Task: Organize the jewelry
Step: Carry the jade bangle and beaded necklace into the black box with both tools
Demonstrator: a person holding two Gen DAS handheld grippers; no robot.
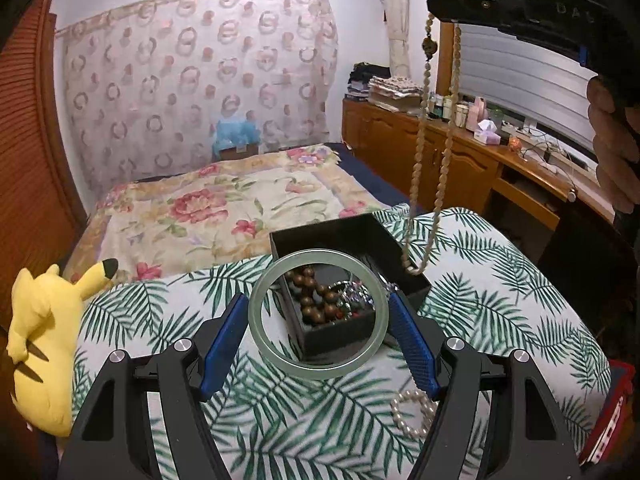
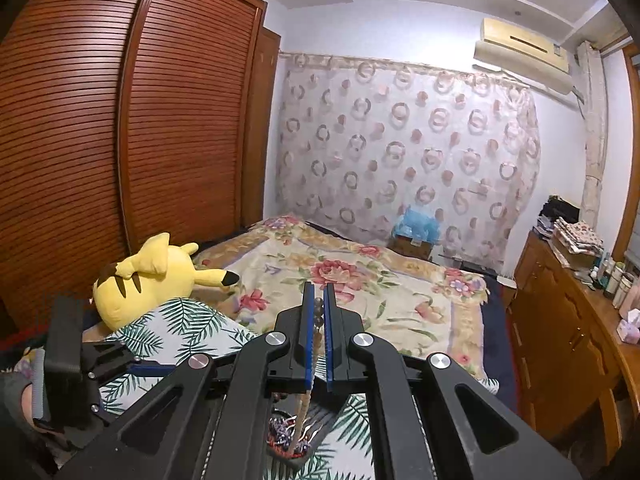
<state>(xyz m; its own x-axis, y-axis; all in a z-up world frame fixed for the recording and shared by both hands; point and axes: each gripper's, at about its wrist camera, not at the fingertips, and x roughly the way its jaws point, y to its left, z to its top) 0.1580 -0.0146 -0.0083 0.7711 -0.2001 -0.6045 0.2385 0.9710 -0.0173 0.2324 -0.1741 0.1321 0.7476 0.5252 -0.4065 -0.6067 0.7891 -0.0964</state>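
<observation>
Both pieces are being carried toward the black box (image 1: 348,236) on the palm-print cushion (image 1: 500,288). The left hand-held gripper (image 1: 318,316) clasps a pale green bangle (image 1: 316,372) just above the box's near end, its pads pressing the ring's sides. The right hand-held gripper (image 2: 319,308) is clenched on a long cream bead necklace (image 1: 420,160), whose loop dangles onto the box's far right corner. Next, I judge, each must lower and release inside. A pearl bracelet (image 1: 412,412) lies loose near the cushion's front edge.
</observation>
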